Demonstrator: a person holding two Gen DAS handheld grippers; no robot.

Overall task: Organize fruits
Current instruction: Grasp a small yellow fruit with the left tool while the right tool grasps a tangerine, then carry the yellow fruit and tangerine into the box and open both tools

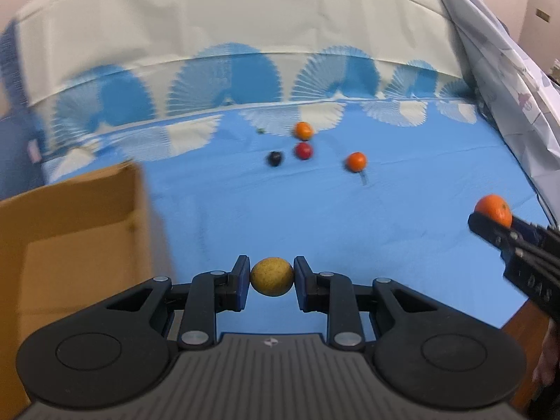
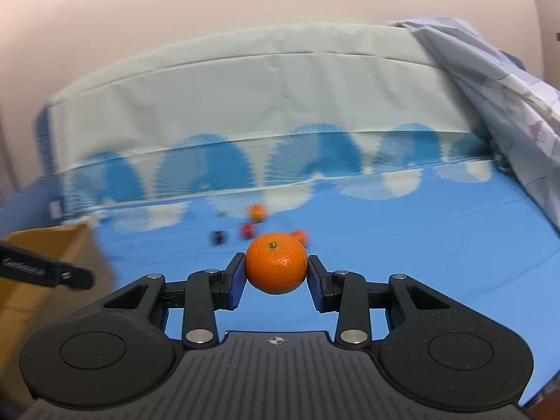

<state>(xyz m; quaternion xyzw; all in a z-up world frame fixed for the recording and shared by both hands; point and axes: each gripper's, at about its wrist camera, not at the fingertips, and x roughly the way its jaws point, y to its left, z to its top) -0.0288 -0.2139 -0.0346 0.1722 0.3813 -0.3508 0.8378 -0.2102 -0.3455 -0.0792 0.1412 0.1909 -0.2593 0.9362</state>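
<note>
My left gripper [image 1: 272,263] is shut on a small yellow-brown round fruit [image 1: 272,278], held above the blue cloth [image 1: 350,231]. My right gripper [image 2: 276,259] is shut on an orange mandarin [image 2: 276,267], stem end up; the left wrist view shows that mandarin [image 1: 493,208] at the far right. On the cloth farther back lie an orange fruit [image 1: 303,130], a red fruit [image 1: 303,150], a dark fruit [image 1: 275,158] and another orange fruit [image 1: 356,161]. An open cardboard box [image 1: 70,231] stands at the left, beside my left gripper.
A pale sheet with blue fan shapes [image 1: 227,80] rises behind the cloth. A grey-white printed cover [image 1: 507,70] hangs along the right side. A brown wooden edge [image 1: 525,322] shows at the lower right. The box's near wall [image 2: 52,245] is blurred in the right wrist view.
</note>
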